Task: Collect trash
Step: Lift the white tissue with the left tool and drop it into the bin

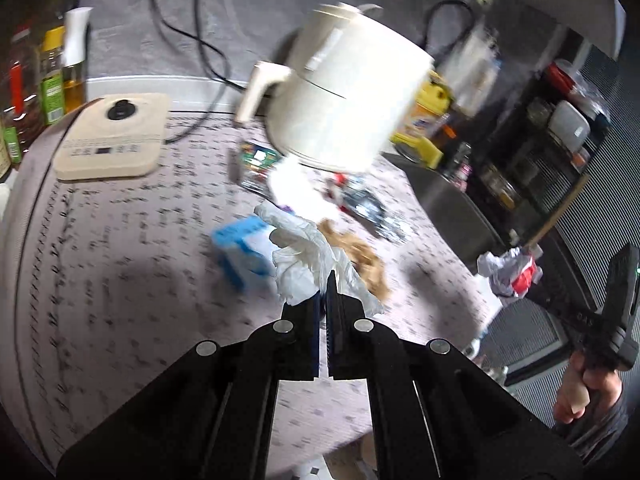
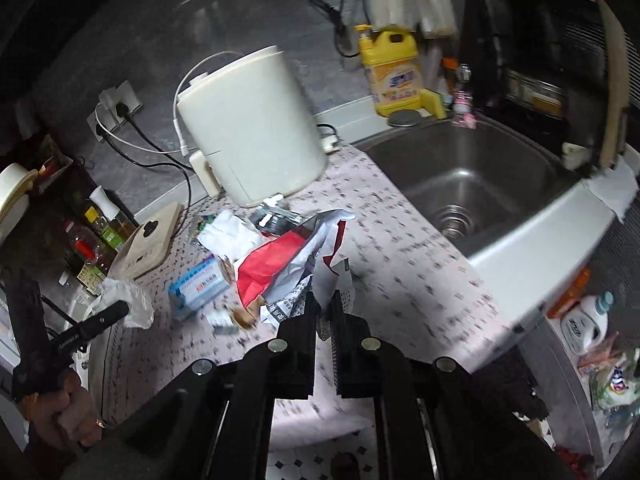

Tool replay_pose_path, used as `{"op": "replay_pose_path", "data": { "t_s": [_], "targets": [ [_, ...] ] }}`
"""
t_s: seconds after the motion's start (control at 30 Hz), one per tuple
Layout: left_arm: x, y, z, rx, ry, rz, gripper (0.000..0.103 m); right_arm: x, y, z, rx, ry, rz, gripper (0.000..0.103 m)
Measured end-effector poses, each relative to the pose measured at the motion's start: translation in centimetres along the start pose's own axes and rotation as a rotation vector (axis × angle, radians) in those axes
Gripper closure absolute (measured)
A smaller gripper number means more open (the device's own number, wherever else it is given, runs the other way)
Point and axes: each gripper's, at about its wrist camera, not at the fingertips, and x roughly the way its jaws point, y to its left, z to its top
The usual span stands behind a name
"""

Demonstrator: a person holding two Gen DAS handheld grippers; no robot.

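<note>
1. Left tool (image 1: 323,280): jaws pressed together, pinching a crumpled white tissue (image 1: 308,256) that hangs over the bench (image 1: 120,260) near its front edge.
2. Right tool (image 2: 325,300): jaws pressed together on a crushed red-and-white wrapper (image 2: 288,268), the printed paper bunched up between the fingers.
3. Step in hand (my read): carrying both pieces off to a bin; no bin shows in either view. Keep both pinches firm, since the tissue is thin and could tear or slip, and lift clear of the loose bits so nothing drags.
4. Left on the bench: a blue-and-white small box (image 2: 198,286), brown crumbs or paper scrap (image 1: 360,252), foil-like shiny wrappers (image 1: 368,208), and white folded paper (image 2: 232,236), all close together in front of the appliance.
5. Cream plastic appliance (image 2: 256,128), smooth and cylindrical, stands behind the litter; a flat beige base plate (image 1: 114,138) sits apart to the left.
6. Bench covering is a pale patterned sheet; a steel sink (image 2: 472,176) is set in at the right, with a yellow detergent bottle (image 2: 394,76) behind it.
</note>
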Motion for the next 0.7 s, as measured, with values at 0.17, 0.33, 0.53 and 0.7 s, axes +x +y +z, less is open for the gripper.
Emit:
{"op": "replay_pose_path", "data": {
  "t_s": [0.17,0.33,0.53,0.7],
  "targets": [
    [0.4,-4.8,-2.2,0.039,0.028,-0.044,0.100,-4.0,-4.3,-2.8,0.045,0.005,-0.043,0.095],
    [0.8,-9.2,-4.6,0.082,0.065,-0.078,0.100,-7.1,-8.8,-5.6,0.110,0.019,-0.073,0.095],
    [1.0,-13.8,-8.2,0.123,0.111,-0.099,0.100,-9.6,-13.1,-9.3,0.167,0.055,-0.095,0.095],
    [1.2,-16.8,-11.4,0.147,0.152,-0.106,0.100,-10.9,-16.1,-12.8,0.202,0.099,-0.111,0.093]
  ]
}}
